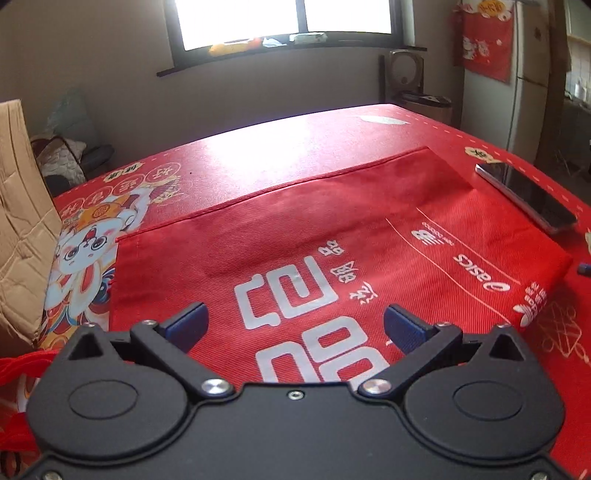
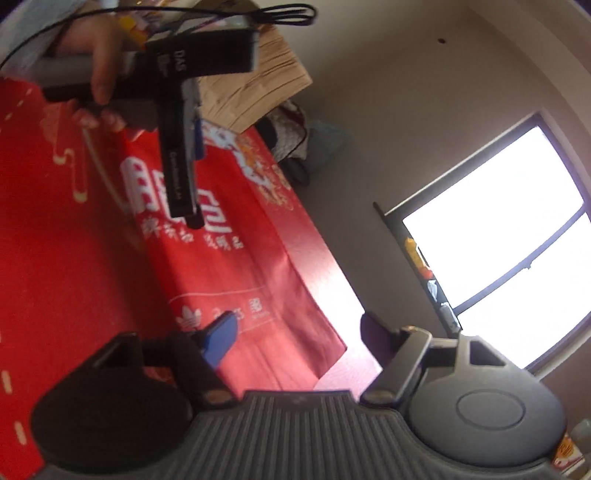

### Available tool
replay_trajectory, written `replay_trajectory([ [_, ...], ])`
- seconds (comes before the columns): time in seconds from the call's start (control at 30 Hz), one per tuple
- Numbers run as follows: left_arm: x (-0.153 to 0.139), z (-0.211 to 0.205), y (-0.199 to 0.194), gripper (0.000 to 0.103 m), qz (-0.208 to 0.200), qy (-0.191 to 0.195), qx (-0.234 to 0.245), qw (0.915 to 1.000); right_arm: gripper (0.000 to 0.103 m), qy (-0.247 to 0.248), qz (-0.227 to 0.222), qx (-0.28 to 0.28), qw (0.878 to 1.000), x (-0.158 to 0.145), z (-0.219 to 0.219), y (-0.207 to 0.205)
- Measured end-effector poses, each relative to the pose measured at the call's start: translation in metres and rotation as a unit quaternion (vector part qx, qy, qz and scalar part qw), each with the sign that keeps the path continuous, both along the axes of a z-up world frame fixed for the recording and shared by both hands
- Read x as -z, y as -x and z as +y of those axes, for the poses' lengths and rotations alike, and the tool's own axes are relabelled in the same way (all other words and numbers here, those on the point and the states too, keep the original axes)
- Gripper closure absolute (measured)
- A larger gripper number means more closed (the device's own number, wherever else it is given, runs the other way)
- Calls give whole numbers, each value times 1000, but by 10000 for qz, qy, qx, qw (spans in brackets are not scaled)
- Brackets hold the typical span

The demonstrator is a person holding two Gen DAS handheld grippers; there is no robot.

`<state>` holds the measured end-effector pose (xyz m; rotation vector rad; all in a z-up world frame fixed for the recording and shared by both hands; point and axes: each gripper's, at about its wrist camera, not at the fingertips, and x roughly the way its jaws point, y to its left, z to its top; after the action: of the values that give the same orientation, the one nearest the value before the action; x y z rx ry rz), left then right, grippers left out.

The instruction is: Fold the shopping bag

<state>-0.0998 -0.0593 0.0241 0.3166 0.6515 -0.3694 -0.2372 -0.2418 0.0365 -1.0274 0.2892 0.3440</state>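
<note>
Right-wrist view motion-blurred; shopping bag [image 1: 332, 236] near edge behind claw body.

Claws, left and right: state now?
Left claw: open, empty, above the bag.
Right claw: open, empty, over the bag's edge.

I see a phone [image 1: 526, 197] lying on my red table [image 1: 258, 147], a cardboard box [image 1: 22, 221] at its left edge, a window [image 1: 280, 22] behind

Phone [image 1: 526, 197] beside bag [image 1: 295, 229]; cardboard box [image 1: 18, 221] left.
</note>
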Motion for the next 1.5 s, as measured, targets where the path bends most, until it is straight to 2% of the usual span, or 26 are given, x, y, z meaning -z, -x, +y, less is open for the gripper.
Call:
replay_trajectory([
  [0.03, 3, 0, -1, 0, 30, -31, 40, 10000, 32, 93, 72, -33, 9999, 2, 3, 1],
  [0.07, 7, 1, -5, 0, 149, -4, 85, 9999, 37, 194, 122, -68, 9997, 4, 8, 0],
  [0.1, 11, 3, -9, 0, 269, 33, 127, 9996, 48, 312, 176, -104, 9993, 6, 12, -1],
  [0.17, 14, 14, -17, 0, 554, 337, 141, 9978, 60, 547, 282, -176, 9979, 11, 22, -3],
  [0.2, 15, 20, -22, 0, 670, 515, 117, 9964, 62, 629, 340, -205, 9972, 14, 26, -5],
  [0.23, 16, 27, -26, 0, 776, 676, 91, 9946, 62, 690, 399, -230, 9966, 17, 29, -8],
  [0.37, 19, 41, -31, 0, 715, 640, 19, 9954, 63, 906, 580, -319, 9937, 27, 46, -16],
  [0.53, 15, 46, -27, 0, 891, 611, 4, 9942, 62, 1149, 814, -498, 9888, 37, 68, -26],
  [0.67, 14, 44, -22, 0, 870, 486, 96, 9950, 65, 1342, 709, -632, 9864, 46, 82, -37],
  [0.9, 15, 43, -20, 0, 802, 492, 297, 9951, 68, 1732, 404, -887, 9800, 59, 92, -52],
  [0.93, 15, 43, -20, 0, 786, 499, 318, 9951, 69, 1754, 446, -915, 9792, 59, 94, -55],
  [0.97, 16, 43, -20, 0, 769, 508, 326, 9952, 78, 1775, 488, -943, 9784, 59, 95, -59],
  [1.0, 16, 43, -20, 0, 752, 516, 333, 9953, 94, 1806, 569, -975, 9771, 59, 96, -61],
  [1.17, 17, 43, -18, 0, 704, 536, 358, 9954, 97, 2018, 731, -1047, 9711, 65, 99, -65],
  [1.27, 18, 43, -17, 0, 695, 538, 368, 9954, 97, 1367, 1338, -724, 9789, 46, 100, -84],
  [1.33, 18, 42, -16, 0, 695, 535, 371, 9955, 97, 712, 1944, -454, 9773, 29, 95, -105],
  [1.4, 18, 42, -15, 0, 703, 528, 379, 9954, 96, 37, 2577, -154, 9661, 15, 86, -130],
  [1.5, 17, 42, -13, 0, 716, 564, 405, 9950, 92, -832, 3452, 227, 9346, 3, 64, -160],
])
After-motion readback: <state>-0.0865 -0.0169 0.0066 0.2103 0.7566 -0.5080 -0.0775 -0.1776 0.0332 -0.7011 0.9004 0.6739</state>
